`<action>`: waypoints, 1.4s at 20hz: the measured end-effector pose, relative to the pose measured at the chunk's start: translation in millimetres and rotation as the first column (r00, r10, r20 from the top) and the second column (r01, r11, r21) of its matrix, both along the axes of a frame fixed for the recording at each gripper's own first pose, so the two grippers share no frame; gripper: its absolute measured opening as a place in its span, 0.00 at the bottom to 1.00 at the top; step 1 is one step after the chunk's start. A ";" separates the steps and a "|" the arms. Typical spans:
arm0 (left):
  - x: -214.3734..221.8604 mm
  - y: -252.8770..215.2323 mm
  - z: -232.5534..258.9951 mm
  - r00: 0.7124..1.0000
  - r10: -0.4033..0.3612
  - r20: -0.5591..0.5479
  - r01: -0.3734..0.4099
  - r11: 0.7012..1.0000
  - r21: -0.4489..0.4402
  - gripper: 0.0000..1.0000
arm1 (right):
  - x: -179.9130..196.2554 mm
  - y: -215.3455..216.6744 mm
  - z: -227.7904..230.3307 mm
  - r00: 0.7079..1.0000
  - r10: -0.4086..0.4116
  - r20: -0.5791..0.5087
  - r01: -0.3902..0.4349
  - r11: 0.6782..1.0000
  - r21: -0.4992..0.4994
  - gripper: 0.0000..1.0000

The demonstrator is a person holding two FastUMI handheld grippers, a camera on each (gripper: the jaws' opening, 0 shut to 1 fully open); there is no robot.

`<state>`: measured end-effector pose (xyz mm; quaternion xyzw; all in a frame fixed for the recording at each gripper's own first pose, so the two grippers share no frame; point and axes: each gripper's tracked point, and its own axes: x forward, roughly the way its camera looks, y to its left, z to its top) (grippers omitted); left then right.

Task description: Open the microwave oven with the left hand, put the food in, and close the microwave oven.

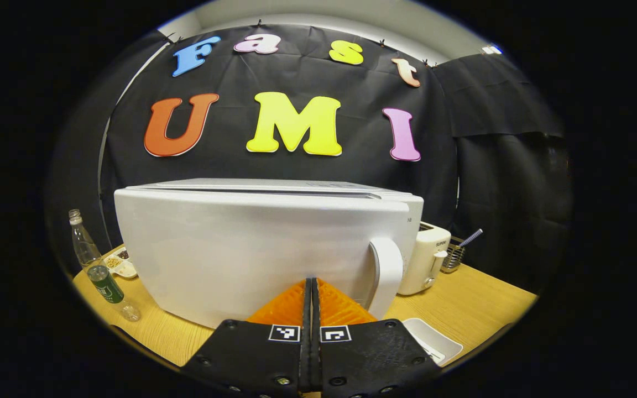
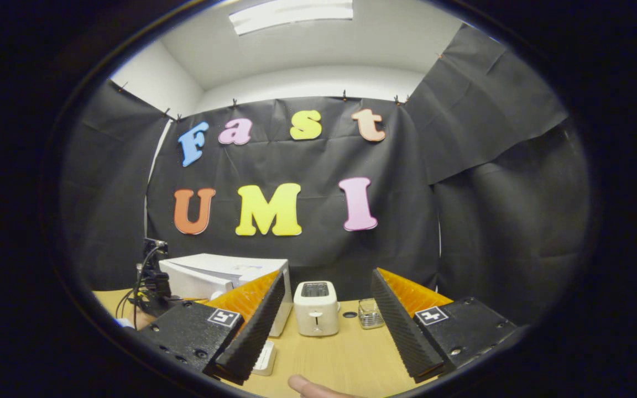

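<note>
Reading the scene for print, the toaster (image 1: 424, 257) carries a small dark brand word on its side, too small to make out, and the green can (image 1: 105, 284) has a pale mark I cannot read. The left claw (image 1: 311, 284) has its orange fingers pressed together with nothing between them, tips close against the white microwave oven (image 1: 252, 243), whose door is shut and whose handle (image 1: 386, 273) stands at one o'clock from the tips. The right claw (image 2: 324, 309) is spread wide and holds nothing; between its fingers, farther off, stands the toaster. At nine o'clock of the microwave in the left gripper view are a clear bottle (image 1: 82, 243) and a white dish (image 1: 120, 264) of small brown bits. A wire basket (image 1: 454, 257) with a straw sits at three o'clock of the toaster. A white tray (image 1: 434, 340) lies on the wooden bench (image 1: 479, 304) at five o'clock.
</note>
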<state>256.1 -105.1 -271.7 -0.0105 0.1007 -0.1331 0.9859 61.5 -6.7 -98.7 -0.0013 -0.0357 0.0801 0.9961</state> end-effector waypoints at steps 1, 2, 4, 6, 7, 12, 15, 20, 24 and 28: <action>12.7 -3.6 -4.1 1.000 0.014 0.000 -0.014 1.000 0.014 0.00 | 0.1 0.9 -0.1 1.000 0.002 -0.011 -0.002 1.000 -0.006 1.00; 21.6 -5.5 -13.3 0.999 0.032 -0.037 -0.031 0.999 0.029 0.10 | 0.5 1.8 0.0 1.000 0.004 -0.020 -0.005 1.000 -0.012 1.00; 27.7 -10.5 -10.1 0.998 0.055 -0.035 -0.054 0.998 0.025 0.00 | -0.3 4.0 5.2 1.000 0.010 -0.023 -0.010 1.000 -0.014 1.00; 23.0 -10.4 -15.5 0.997 0.066 -0.042 -0.064 0.997 0.050 0.01 | -2.9 1.8 8.1 1.000 -0.003 -0.022 0.002 1.000 -0.018 1.00; 25.5 -10.6 -15.8 0.997 0.069 -0.035 -0.067 0.997 0.047 0.02 | -6.4 3.4 7.7 1.000 -0.003 -0.026 0.002 1.000 -0.019 1.00; 23.3 -9.8 -21.6 0.996 0.081 -0.044 -0.078 0.994 0.074 0.01 | -30.3 1.5 19.0 0.999 -0.030 -0.020 0.030 0.999 -0.023 1.00; 10.8 -3.1 -32.2 0.987 0.099 -0.129 -0.090 0.993 0.078 0.01 | -45.0 1.2 25.1 0.999 -0.046 -0.016 0.045 0.998 -0.031 0.99; -45.2 3.8 18.1 0.993 0.084 -0.081 -0.083 0.996 0.022 0.00 | -63.1 -10.0 25.1 0.997 -0.071 -0.032 0.070 0.997 -0.030 1.00; -97.7 19.7 72.6 0.994 0.106 -0.027 -0.106 0.994 0.016 0.00 | -71.5 -16.6 23.6 0.996 -0.078 -0.046 0.078 0.997 0.006 1.00; -167.1 15.4 125.6 0.998 0.067 0.012 -0.067 0.998 0.017 0.01 | -93.5 -22.1 43.1 0.995 -0.101 -0.013 0.102 0.994 0.048 1.00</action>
